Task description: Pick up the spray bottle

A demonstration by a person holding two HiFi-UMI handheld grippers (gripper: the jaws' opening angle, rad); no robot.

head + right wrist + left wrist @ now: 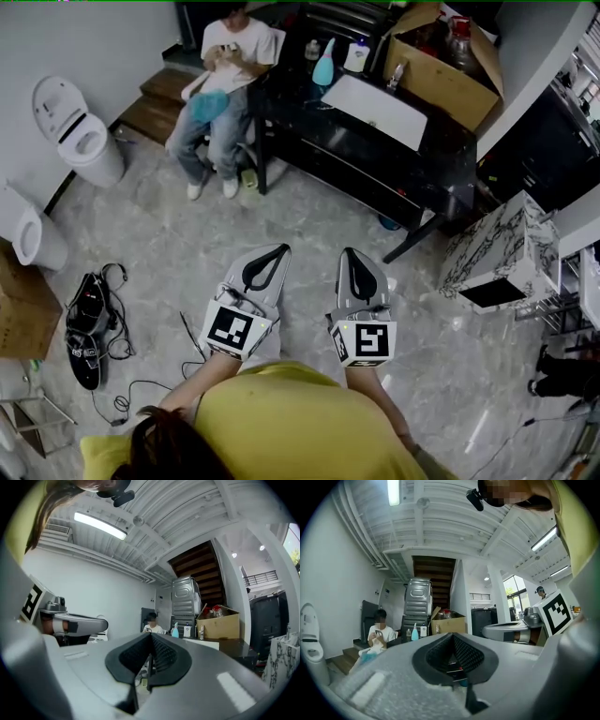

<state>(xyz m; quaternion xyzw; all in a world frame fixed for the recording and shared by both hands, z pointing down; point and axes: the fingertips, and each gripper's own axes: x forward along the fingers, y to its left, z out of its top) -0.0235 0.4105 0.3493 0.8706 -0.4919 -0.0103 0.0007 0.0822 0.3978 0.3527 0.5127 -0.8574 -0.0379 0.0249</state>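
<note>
L gripper point(274, 255) and R gripper point(352, 258) are side by side, level, over grey stone-look floor point(309, 220), well apart from the black table point(375, 164). L jaws are clenched together w/ nothing btwn; R jaws likewise pressed tight, empty. Spray bottle point(323, 64), teal, stands upright at table's far edge, near a white bottle point(356, 56), white sink point(375, 108) & cardboard box point(441, 73). Seated person point(230, 66) is left of the table; toilet point(80, 131) by the wall.
</note>
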